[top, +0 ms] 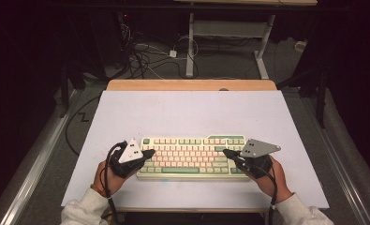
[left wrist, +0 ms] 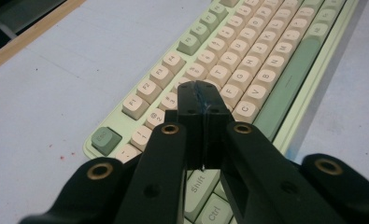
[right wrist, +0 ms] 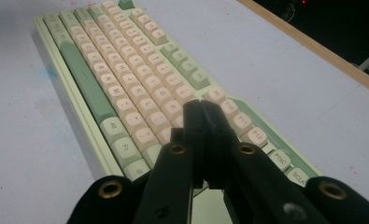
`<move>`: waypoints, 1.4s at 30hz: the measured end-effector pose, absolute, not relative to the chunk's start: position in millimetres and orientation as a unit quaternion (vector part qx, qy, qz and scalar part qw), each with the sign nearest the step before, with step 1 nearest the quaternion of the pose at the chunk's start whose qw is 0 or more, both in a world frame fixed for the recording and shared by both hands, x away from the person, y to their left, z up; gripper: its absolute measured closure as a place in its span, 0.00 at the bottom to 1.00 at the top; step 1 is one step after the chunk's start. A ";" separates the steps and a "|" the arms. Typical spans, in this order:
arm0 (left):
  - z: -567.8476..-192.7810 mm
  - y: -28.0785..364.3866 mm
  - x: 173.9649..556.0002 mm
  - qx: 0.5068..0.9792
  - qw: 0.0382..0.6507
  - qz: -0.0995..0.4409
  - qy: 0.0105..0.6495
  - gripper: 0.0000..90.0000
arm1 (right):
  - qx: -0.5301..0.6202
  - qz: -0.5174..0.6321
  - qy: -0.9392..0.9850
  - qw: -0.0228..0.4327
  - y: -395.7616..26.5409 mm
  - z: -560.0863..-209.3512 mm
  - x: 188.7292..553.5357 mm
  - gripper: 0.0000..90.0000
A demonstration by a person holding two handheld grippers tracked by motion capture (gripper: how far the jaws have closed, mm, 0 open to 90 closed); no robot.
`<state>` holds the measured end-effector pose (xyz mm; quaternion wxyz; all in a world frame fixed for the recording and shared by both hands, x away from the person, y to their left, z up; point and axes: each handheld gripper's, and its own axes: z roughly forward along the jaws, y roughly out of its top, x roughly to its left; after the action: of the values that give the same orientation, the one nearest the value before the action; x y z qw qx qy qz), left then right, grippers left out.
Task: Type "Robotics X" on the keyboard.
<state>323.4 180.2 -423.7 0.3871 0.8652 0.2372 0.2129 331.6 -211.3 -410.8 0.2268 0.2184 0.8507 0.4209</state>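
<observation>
I have both grippers down at the keyboard [top: 192, 157], one at each end, and my read is that the work is typing or pressing keys with clenched fingers, and that it is at an early or middle point: nothing on the worktop [top: 187, 110] tells me which keys have been struck, so I can't say what is done, only that pressing is what is left. The keyboard lies flat near the front edge of the worktop, long side toward me, squarely between my two hands. My left gripper [top: 147, 153] has its fingers [left wrist: 191, 100] clenched flat together with nothing between them; in the left gripper view the tips hang over the left block of letter keys, about where the second and third letter rows meet, with the Esc key [left wrist: 105, 139] off to the near left and the space bar [left wrist: 288, 83] to the right. Whether the tips touch a keycap or float just above it I can't tell. My right gripper [top: 228, 153] is clenched the same way, empty, its fingers [right wrist: 205, 116] over the right end of the letter block, just short of the green keys [right wrist: 187, 67] and the function row [right wrist: 254, 135] beside them. Contact there is also unclear to me. Both grippers point inward toward the middle of the keyboard
</observation>
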 end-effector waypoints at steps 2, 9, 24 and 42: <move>-423.2 181.3 321.5 0.864 0.389 0.214 0.236 0.97 | 0.218 0.420 0.850 0.230 -212.9 -410.1 331.0 1.00; -423.9 183.0 314.6 0.864 0.391 0.214 0.233 0.97 | 0.227 0.422 0.846 0.233 -221.4 -409.0 329.4 1.00; -427.2 172.9 304.6 0.870 0.394 0.202 0.216 0.97 | 0.226 0.425 0.845 0.234 -222.2 -408.0 324.2 1.00; -431.4 164.2 301.1 0.875 0.393 0.196 0.205 0.97 | 0.221 0.425 0.846 0.234 -220.7 -409.8 321.1 1.00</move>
<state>301.1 164.2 -431.4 0.3928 0.8747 0.2054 0.1961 321.1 -220.7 -409.8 0.2337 0.2212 0.8460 0.4252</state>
